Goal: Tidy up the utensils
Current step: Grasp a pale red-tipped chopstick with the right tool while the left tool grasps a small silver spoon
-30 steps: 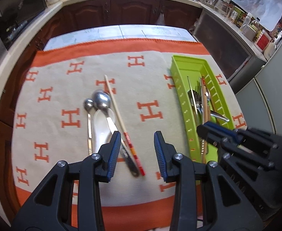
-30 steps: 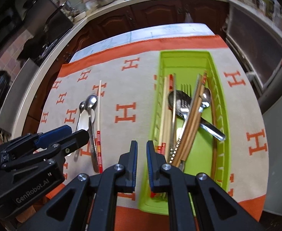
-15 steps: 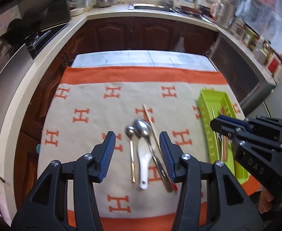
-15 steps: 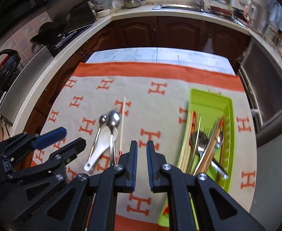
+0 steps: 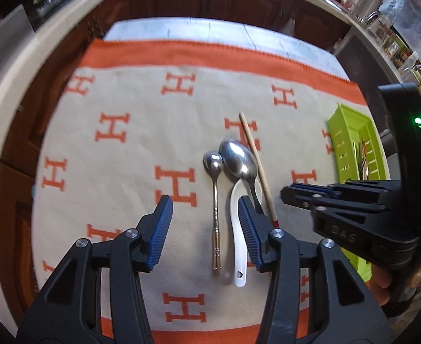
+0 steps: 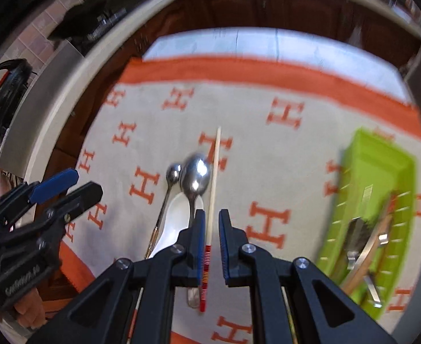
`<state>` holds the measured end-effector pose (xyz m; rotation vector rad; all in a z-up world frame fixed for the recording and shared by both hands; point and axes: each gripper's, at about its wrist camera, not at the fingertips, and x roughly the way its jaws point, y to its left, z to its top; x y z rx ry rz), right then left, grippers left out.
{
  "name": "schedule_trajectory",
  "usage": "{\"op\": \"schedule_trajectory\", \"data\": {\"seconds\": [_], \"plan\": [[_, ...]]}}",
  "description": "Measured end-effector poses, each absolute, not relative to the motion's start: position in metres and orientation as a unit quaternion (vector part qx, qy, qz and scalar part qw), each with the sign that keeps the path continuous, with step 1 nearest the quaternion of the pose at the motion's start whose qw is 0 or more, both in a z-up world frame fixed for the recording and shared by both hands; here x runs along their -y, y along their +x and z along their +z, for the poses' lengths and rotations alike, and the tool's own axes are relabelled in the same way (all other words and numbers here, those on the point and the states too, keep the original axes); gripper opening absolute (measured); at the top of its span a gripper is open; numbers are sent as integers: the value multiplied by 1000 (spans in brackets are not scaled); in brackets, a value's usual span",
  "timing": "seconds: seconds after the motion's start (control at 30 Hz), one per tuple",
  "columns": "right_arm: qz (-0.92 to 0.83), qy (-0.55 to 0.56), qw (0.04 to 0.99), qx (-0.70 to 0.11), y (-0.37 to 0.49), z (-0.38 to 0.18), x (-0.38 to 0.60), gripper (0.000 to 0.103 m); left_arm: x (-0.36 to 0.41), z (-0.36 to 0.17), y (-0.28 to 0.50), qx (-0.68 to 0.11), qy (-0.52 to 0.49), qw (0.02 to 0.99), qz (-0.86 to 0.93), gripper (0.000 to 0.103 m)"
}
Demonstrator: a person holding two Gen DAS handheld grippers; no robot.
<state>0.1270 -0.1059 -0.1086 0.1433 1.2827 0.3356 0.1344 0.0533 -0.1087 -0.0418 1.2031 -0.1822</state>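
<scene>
Steel, ceramic and wood lie side by side on the orange-and-cream cloth [image 5: 141,154]: a small metal spoon [image 5: 215,200], a large metal spoon [image 5: 237,162] resting over a white ceramic spoon [image 5: 237,243], and one wooden chopstick [image 5: 257,169] with a red-striped end, just right of them. None is in the green tray [image 5: 351,132] yet, which sits well apart on the right.

My left gripper [image 5: 204,226] hangs above the spoons, its jaws about half spread with nothing between the pads; they have just been opening. My right gripper [image 6: 210,235] hangs over the chopstick with only a narrow gap between its jaws, and it grips nothing.

I judge the chopstick light, stiff and thin, so it will roll or slip unless I pinch it across the middle of its length. The metal spoons look smooth and slippery, and I would take them by the handle rather than the bowl. The ceramic one is the heaviest and could chip; its handle lies clear of the big spoon and is the place to hold.

Only the right wrist view shows inside the tray, where cutlery and wooden sticks already lie, though blurred. Only the left wrist view shows the full length of the small and ceramic spoons' handles.
</scene>
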Motion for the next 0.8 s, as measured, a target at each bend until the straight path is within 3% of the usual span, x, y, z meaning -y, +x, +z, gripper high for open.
{"op": "schedule_trajectory", "data": {"seconds": [0.4,0.8], "plan": [[164,46,740,-650,138,-166,79,10,-48,-125,147,-580,-29,810,-84,44],[161,5,771,-616,132,-167,74,5,-46,-130,153,-598,-62,793,-98,40]]}}
